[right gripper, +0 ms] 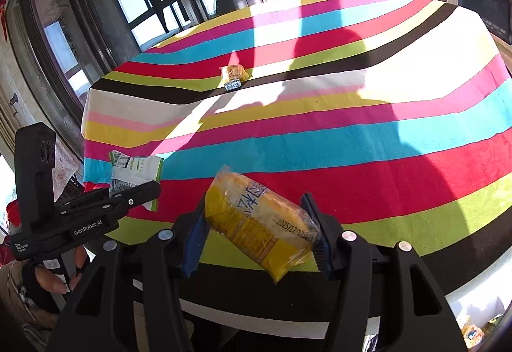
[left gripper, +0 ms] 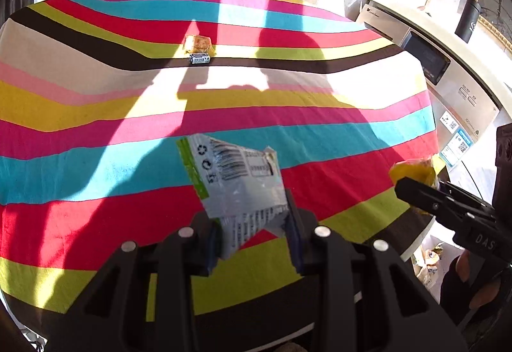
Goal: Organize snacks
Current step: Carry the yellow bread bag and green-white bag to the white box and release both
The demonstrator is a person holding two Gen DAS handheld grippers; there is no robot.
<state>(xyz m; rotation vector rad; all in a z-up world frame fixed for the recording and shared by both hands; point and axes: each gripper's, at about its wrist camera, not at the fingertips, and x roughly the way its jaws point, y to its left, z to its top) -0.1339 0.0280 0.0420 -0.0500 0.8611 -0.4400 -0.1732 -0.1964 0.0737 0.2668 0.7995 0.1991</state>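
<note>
Silver-white foil with a green edge and a printed barcode marks the snack packet (left gripper: 235, 188) that sits between the fingers of the left gripper (left gripper: 254, 243), whose blue pads clamp on its lower end while the rest of it sticks up and forward, tilted, above the tablecloth. In the right wrist view the same packet (right gripper: 134, 172) shows to the left, pinched in the black tips of that gripper (right gripper: 140, 192), with a gloved hand (right gripper: 48, 275) around the handle below it. Yellow clear-film wrap covers the cake packet (right gripper: 259, 224) that lies slantwise between the fingers of the right gripper (right gripper: 256, 240); both blue pads press on its sides, one near its upper left corner and one at its lower right end, and it hangs clear of the cloth. From the left wrist view that yellow packet (left gripper: 412, 172) peeks out past the tip of the right gripper (left gripper: 416, 192) at the far right edge. Well ahead of both pairs of fingers, near the middle of the table, a small orange-yellow wrapped snack (left gripper: 198, 44) rests on the cloth with a small silver-blue wrapped piece (left gripper: 200, 58) touching its near side. The striped tablecloth (left gripper: 96, 134), in bands of red, cyan, pink, lime, yellow, white and dark brown, spreads under everything, crossed by sunlight and shadows. A white appliance (left gripper: 448, 73) stands beyond the right edge of the table.
</note>
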